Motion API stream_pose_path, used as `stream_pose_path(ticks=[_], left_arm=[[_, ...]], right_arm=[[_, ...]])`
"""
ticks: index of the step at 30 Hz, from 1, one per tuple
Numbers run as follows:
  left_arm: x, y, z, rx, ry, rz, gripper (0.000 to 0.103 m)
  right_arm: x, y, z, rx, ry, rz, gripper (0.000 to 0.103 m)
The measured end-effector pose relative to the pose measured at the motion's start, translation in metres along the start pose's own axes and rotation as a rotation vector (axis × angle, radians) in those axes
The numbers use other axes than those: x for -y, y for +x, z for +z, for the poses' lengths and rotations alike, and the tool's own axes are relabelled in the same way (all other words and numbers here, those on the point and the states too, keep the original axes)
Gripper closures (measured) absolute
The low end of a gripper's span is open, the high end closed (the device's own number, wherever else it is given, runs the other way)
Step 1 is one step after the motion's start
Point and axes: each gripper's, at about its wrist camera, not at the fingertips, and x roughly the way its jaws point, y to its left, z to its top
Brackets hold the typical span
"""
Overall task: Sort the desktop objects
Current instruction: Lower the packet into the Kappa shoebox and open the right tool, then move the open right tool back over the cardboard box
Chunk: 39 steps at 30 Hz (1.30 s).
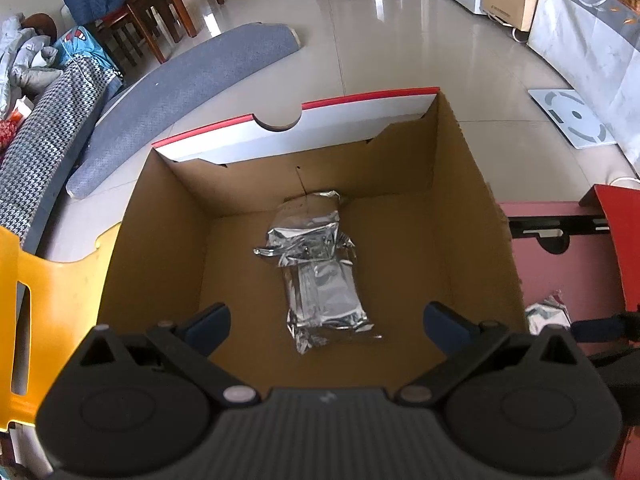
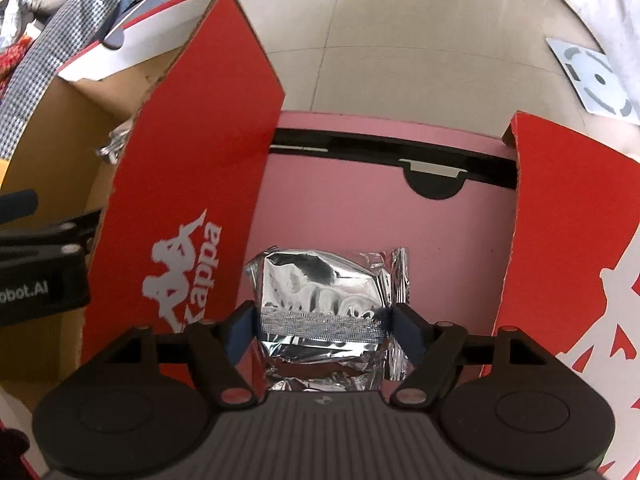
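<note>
left gripper (image 1: 326, 322) jaws spread; right gripper (image 2: 323, 326) jaws clamped

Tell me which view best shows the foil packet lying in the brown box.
Left wrist view: the foil packet lies fully visible on the floor of the brown box, beyond the open left gripper. The right wrist view shows only a crumpled corner of it past the red flap.

Crinkled silver foil packet (image 1: 320, 276) lies flat inside brown cardboard box (image 1: 160, 216).
</note>
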Motion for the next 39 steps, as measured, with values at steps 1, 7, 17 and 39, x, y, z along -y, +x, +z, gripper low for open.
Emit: stream_pose_path(ticks=[1,7,17,39], left_arm=[[0.000,0.000,-0.001,-0.001,0.000,-0.002,0.000],[-0.004,0.002,-0.002,-0.021,-0.019,-0.020,0.000],[-0.011,-0.004,0.000,-0.006,-0.033,-0.030,0.000],[-0.082,-0.013,0.006,0.027,-0.186,0.087,0.000]], right_arm=[[-0.001,-0.001,-0.001,0.000,-0.002,-0.002,0.029],[-0.004,-0.010,-0.001,0.027,0.016,-0.054,0.027],[-0.014,-0.049,0.008,0.170,-0.050,-0.086,0.027],[-0.082,-0.096,0.019,0.388,-0.210,-0.010,0.027]])
